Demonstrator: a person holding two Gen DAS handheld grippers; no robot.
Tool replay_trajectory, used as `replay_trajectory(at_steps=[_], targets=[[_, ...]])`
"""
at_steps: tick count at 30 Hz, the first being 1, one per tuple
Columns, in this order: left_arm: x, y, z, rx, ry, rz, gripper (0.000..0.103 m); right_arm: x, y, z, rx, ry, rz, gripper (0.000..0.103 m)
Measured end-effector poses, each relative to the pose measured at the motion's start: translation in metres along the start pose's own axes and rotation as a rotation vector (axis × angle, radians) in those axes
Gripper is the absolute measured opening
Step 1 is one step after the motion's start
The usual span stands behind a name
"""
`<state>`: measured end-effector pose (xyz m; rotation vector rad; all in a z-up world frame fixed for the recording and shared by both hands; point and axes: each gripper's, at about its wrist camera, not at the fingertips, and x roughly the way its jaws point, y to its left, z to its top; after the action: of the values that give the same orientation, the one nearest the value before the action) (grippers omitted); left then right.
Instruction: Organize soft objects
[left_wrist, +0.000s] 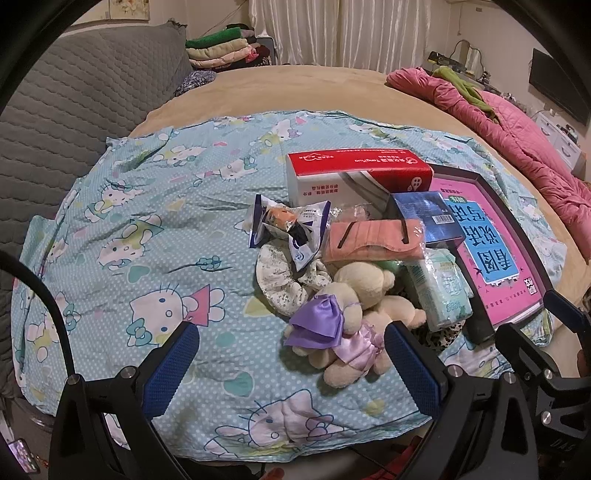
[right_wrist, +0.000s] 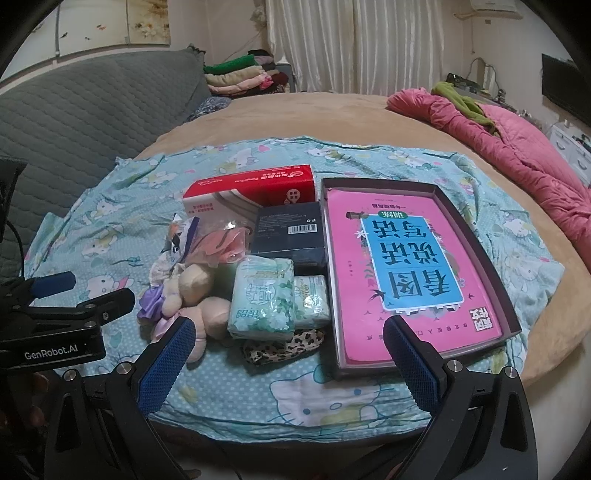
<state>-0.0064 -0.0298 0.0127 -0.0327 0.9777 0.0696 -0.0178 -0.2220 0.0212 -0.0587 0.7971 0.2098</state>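
— Two claws, both spread wide and holding nothing. Which one sits nearer the soft things?

— The left claw (left_wrist: 291, 363). The plush bear (left_wrist: 354, 317) lies just ahead of it and a little toward its right finger, almost between the blue pads. The right claw (right_wrist: 288, 363) faces the gap between the pile and the dark tray (right_wrist: 476, 236), so the bear (right_wrist: 199, 295) is off to its left.

— How does the bear lie?

— Flopped on its side on the cartoon-cat sheet (left_wrist: 129, 229) spread over the bed, its long axis slanting from the near left to the far right in the left wrist view. Cream pile fabric, a shiny purple satin bow (left_wrist: 317, 321), rounded limbs. I judge it will squash easily under the pads.

— And around it?

— A floral fabric scrunchie (left_wrist: 284, 280) touching its far side, a leopard-print cloth (right_wrist: 284, 345) partly under the tissue packs (right_wrist: 262, 302), which look crinkly and plastic-wrapped. The red-and-white carton (left_wrist: 354, 177) and the dark box (right_wrist: 291, 232) look rigid and flat-faced.

— The tray?

— It holds a pink booklet (right_wrist: 417, 258), flat and glossy, beside the pile.
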Motion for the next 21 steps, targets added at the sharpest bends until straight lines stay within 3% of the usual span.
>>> replay_trajectory(at_steps=[21], targets=[[0.008,0.009,0.0,-0.041,0.002,-0.048,0.101,0.01,0.005,-0.003,-0.018,0.019,0.011,0.101]])
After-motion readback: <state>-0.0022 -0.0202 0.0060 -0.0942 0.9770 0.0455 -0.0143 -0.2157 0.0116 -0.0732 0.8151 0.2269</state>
